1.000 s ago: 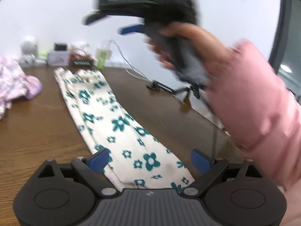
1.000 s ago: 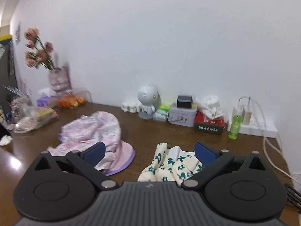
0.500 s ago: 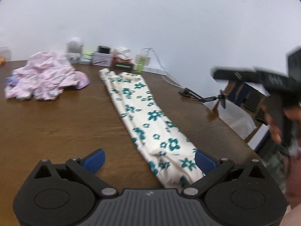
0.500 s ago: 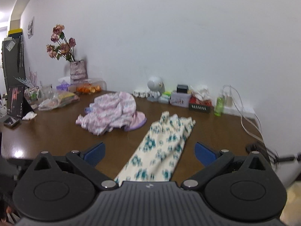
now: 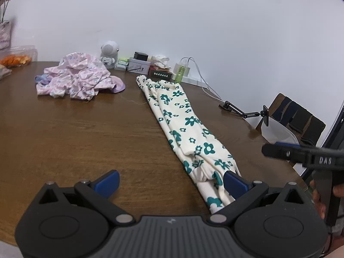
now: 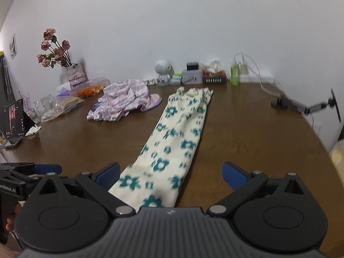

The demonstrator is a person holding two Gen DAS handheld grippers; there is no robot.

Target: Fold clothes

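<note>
Brown table (image 6: 247, 129) bears floral trousers (image 6: 174, 137), lying long before both spread, empty tools (image 5: 171, 181) (image 6: 169, 174).

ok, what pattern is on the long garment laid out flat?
Cream with teal-green flowers: the long garment. Sharpest in the left wrist view.

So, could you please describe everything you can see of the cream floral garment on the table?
The cream floral garment looks like soft knit with teal flowers. It lies flat on the brown wooden table, folded lengthwise into a long narrow strip from the near edge towards the clutter by the wall. The far end is slightly bunched. Nothing grips it; the pink clothes pile lies apart.
</note>
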